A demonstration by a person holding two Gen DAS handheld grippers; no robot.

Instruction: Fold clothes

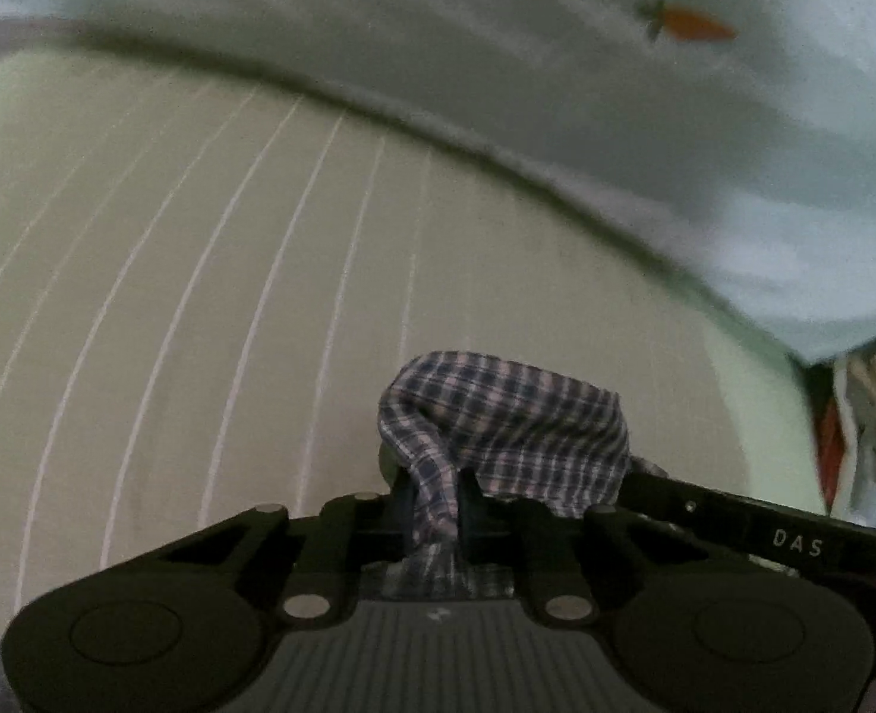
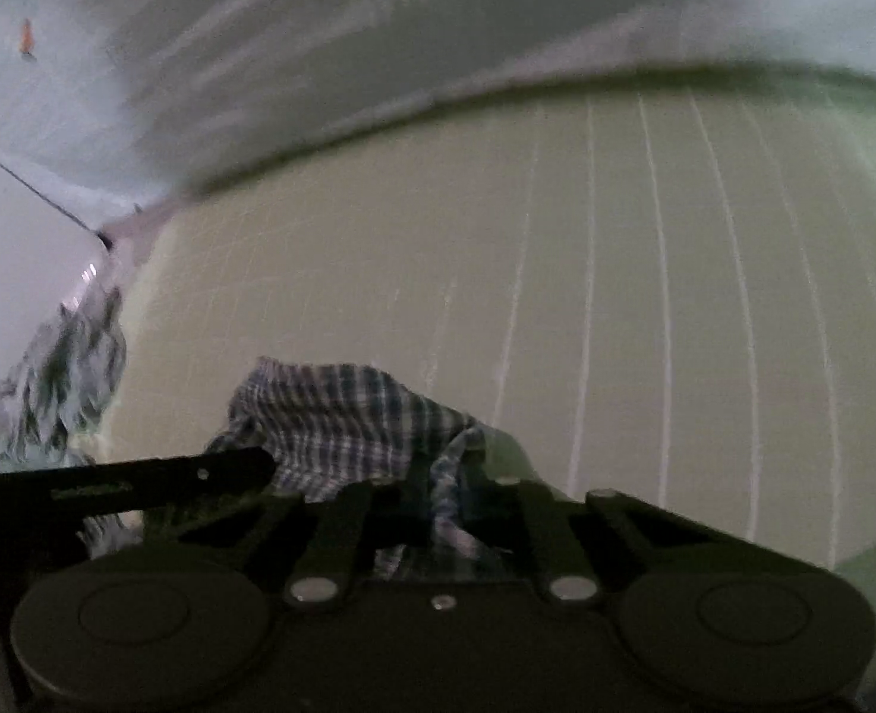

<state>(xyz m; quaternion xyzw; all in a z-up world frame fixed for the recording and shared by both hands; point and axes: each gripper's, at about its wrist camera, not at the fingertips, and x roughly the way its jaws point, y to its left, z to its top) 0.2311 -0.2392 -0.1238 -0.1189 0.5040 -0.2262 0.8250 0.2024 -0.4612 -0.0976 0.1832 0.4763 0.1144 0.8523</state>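
Pale bedding with thin white stripes (image 1: 200,273) is filling most of both views, and it is lying flat and bare ahead of you, which looks like the reason you are working here: it is giving the cloth room to be spread and folded. You are holding the plaid garment (image 1: 509,422) low over this striped surface, bunched into a hump between your two hands.

Your left tongs (image 1: 435,493) are pressed together and pinching a gathered strip of the plaid cloth, which is running down between the fingers toward the camera. Your right tongs (image 2: 438,487) are doing the same, nipping a twisted fold of the same garment (image 2: 343,416). With both pinches sitting close together, I judge you are gripping two points along one edge so you can pull them apart and stretch the fabric flat.

Along the far edge, a light blue-grey sheet (image 1: 557,59) with a small carrot print (image 1: 690,24) is rising behind the striped area, so you are having limited depth that way. To the right in the left view, a reddish and white bundle (image 1: 854,434) is lying at the edge; to the left in the right view, a blurred dark-patterned cloth (image 2: 63,380) is heaped beside the bedding. Both are sitting apart from the plaid garment but could be crowding a wide spread.
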